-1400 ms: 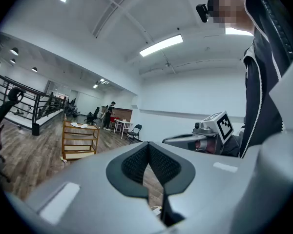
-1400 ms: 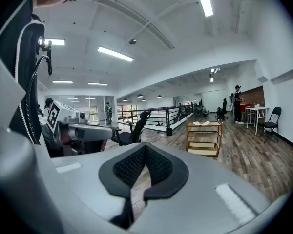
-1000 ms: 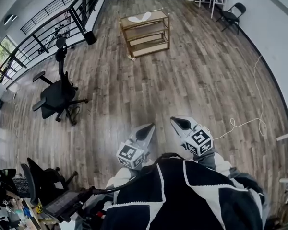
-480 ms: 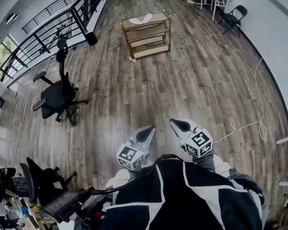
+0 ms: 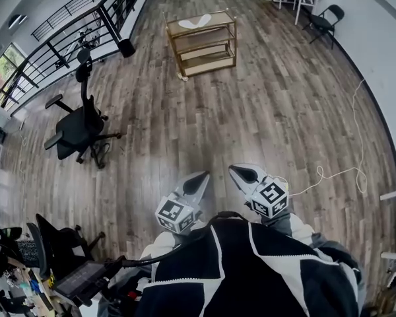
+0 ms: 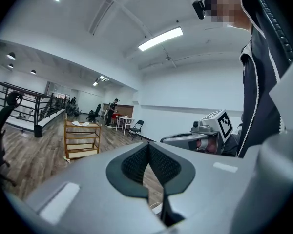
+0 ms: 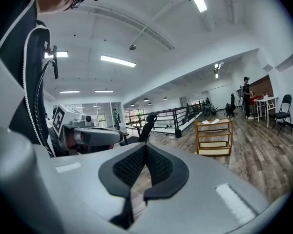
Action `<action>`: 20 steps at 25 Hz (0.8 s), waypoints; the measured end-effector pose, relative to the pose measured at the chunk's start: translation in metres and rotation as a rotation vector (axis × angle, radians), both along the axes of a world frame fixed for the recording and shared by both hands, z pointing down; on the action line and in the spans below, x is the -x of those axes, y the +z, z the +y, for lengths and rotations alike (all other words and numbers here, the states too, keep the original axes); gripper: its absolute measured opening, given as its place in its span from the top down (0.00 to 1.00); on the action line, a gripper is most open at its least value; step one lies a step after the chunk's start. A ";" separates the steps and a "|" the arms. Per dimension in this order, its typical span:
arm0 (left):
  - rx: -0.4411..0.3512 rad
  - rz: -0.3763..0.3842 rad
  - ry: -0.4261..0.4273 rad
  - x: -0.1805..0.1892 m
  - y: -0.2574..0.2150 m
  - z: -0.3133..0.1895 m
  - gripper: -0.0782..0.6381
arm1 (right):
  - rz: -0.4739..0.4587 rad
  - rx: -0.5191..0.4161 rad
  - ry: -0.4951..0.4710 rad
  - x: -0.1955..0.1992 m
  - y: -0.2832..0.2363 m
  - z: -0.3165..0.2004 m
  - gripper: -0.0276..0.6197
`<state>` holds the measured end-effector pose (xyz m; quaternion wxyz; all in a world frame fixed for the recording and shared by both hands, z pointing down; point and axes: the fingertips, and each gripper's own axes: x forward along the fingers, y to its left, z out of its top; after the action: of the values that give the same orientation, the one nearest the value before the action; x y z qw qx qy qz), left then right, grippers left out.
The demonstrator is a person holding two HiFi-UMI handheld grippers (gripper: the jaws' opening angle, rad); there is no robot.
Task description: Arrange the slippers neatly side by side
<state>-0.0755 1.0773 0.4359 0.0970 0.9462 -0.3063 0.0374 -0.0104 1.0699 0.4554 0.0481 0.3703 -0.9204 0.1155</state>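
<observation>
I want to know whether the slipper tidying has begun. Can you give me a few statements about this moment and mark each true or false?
1. The white slippers lie on the top shelf of the wooden rack. True.
2. The left tongs hold a slipper. False: they are shut on nothing.
3. The right tongs gape wide open. False: they are shut and empty.
4. A black office chair stands left of the rack in the head view. True.
5. The tongs touch the rack. False: it stands far off across the wooden floor.
</observation>
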 end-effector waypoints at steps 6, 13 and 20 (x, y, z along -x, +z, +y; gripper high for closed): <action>0.042 -0.008 0.013 0.001 0.013 -0.014 0.87 | -0.001 0.043 -0.013 0.004 0.015 -0.014 0.95; 0.046 0.006 0.030 0.010 0.024 -0.068 0.87 | 0.027 0.065 -0.004 0.013 0.027 -0.062 0.95; 0.008 0.009 0.105 0.024 0.016 -0.154 0.87 | 0.041 0.067 0.052 0.028 0.018 -0.142 0.95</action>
<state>-0.0992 0.9231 0.4516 0.1001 0.9608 -0.2555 0.0395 -0.0383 0.9277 0.4736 0.0762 0.3947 -0.9049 0.1397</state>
